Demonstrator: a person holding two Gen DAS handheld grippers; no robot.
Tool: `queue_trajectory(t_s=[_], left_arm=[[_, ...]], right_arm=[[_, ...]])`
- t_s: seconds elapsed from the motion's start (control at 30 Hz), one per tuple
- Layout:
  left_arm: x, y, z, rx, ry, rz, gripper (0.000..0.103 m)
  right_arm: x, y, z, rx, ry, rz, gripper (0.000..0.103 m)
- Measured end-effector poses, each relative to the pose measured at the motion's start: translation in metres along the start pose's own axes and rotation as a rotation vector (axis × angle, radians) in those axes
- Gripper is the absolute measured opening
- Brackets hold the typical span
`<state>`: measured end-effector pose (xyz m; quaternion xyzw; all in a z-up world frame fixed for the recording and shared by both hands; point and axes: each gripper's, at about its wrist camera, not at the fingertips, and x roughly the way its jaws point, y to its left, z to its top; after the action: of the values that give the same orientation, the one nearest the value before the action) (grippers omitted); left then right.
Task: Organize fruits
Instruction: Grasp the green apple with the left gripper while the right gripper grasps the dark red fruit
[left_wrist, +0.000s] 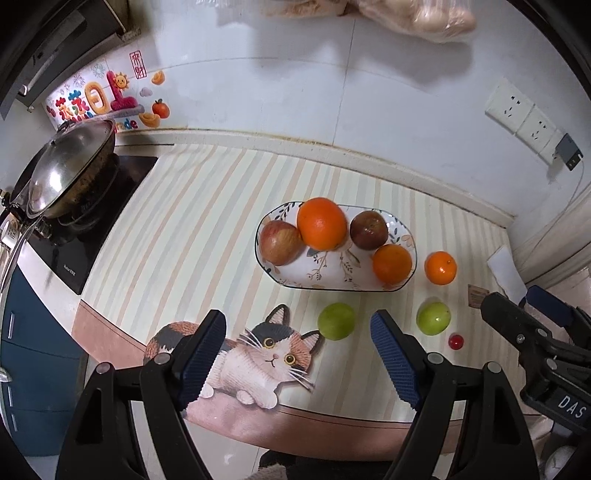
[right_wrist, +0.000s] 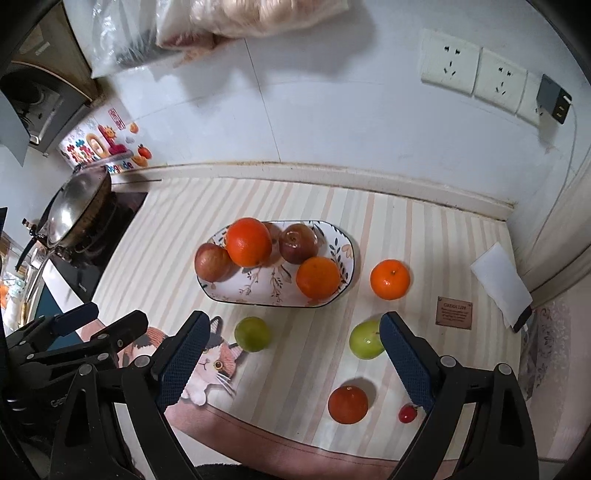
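Plate (left_wrist: 334, 281) long axis runs left-right, holding four fruits; left claw (left_wrist: 298, 334), right claw (right_wrist: 293, 334) both wide open, empty

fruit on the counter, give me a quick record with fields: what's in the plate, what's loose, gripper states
in plate: two oranges, two apples
loose on mat: tangerine, two green fruits, red-orange fruit, small red fruit
left gripper: open, empty, above the mat
right gripper: open, empty, above the mat
left of mat: lidded wok on the stove
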<state>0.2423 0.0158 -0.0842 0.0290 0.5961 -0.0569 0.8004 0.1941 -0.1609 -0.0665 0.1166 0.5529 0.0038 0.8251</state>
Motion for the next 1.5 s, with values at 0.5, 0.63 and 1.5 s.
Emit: queue_trajectory(t_s=[0.5, 0.63, 1.5], left_arm=[[0.069, -0.005, -0.014, 0.034, 0.157, 0.08, 0.08], [0.103, -0.006, -0.022, 0.035, 0.25, 0.068, 0.08], [0.201, -0.065, -0.036, 0.151, 0.454, -0.016, 0.052]], right_arm=[[0.081, -0.066, -0.042, 0.181, 0.258, 0.022, 0.095], [0.133, -0.089, -0.074, 0.23, 0.402, 0.023, 0.095], [0.194, -0.086, -0.119, 0.199, 0.503, 0.018, 0.058]])
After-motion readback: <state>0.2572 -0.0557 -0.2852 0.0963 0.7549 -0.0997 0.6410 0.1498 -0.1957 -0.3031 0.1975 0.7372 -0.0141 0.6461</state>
